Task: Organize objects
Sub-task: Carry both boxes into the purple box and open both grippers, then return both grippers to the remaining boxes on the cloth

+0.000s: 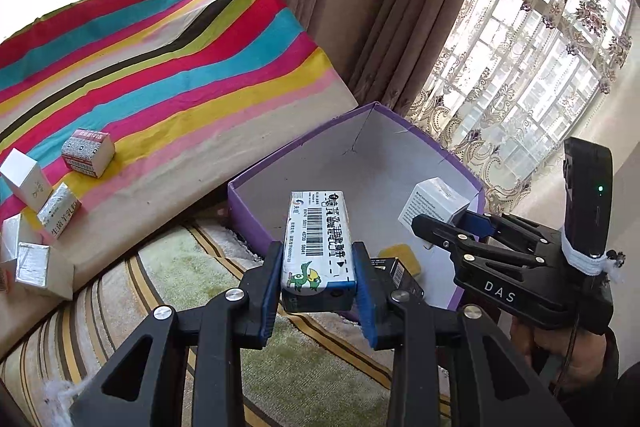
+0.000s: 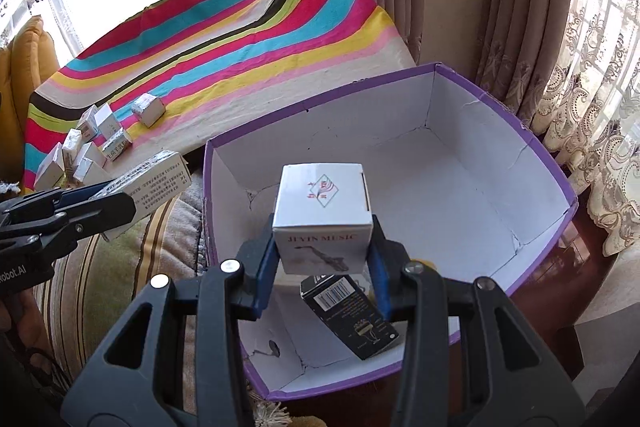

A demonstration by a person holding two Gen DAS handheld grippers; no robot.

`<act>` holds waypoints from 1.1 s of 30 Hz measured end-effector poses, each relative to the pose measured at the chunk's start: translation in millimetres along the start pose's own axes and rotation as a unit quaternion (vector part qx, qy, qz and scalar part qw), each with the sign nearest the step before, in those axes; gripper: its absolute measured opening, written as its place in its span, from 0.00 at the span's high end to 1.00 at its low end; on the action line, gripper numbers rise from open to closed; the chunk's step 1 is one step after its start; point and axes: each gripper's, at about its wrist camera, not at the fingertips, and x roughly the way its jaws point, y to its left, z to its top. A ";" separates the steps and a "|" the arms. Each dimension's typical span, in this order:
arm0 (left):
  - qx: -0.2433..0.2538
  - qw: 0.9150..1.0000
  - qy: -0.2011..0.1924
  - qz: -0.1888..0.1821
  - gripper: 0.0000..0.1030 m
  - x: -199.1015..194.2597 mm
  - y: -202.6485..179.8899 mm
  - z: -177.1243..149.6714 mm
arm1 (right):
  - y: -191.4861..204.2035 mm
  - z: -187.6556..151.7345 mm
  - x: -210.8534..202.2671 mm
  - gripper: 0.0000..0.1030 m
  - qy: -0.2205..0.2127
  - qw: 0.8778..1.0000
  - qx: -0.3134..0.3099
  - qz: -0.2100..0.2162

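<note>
Angled downward, the left gripper (image 1: pixel 318 267) clamps a barcoded carton (image 1: pixel 318 247) at frame centre beside the purple box (image 2: pixel 560 183); the right gripper (image 2: pixel 322 259) grips a white box (image 2: pixel 322 211) above its interior.

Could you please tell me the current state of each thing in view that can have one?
Left hand-held gripper: shut on the barcode carton.
Right hand-held gripper: shut on the white music box.
Purple box: open, no lid.
Black box: lying inside the purple box.
Small boxes on the striped cloth: loose.
</note>
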 end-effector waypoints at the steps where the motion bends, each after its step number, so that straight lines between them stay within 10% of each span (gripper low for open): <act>1: 0.003 1.000 0.000 -0.002 0.67 1.7 -2.1 1.7 | -1.8 0.6 -0.6 0.56 -0.002 1.000 0.000 -0.004; 6: 0.019 1.000 -0.009 -0.010 0.65 5.7 -11.0 11.1 | -9.3 3.7 -3.9 0.56 -0.016 1.000 0.007 -0.019; 13: 0.008 1.000 -0.022 -0.010 0.47 -1.1 -4.1 12.0 | -11.8 7.9 -10.9 0.17 -0.031 0.999 0.009 -0.033; 21: -0.003 0.999 -0.037 0.011 0.36 -13.9 9.1 6.4 | -4.2 11.4 -15.0 0.08 -0.039 0.998 0.007 -0.043; 33: 0.007 0.986 -0.086 0.140 0.18 -50.5 22.9 -5.0 | 16.4 19.0 -28.0 0.01 -0.083 0.990 -0.021 -0.108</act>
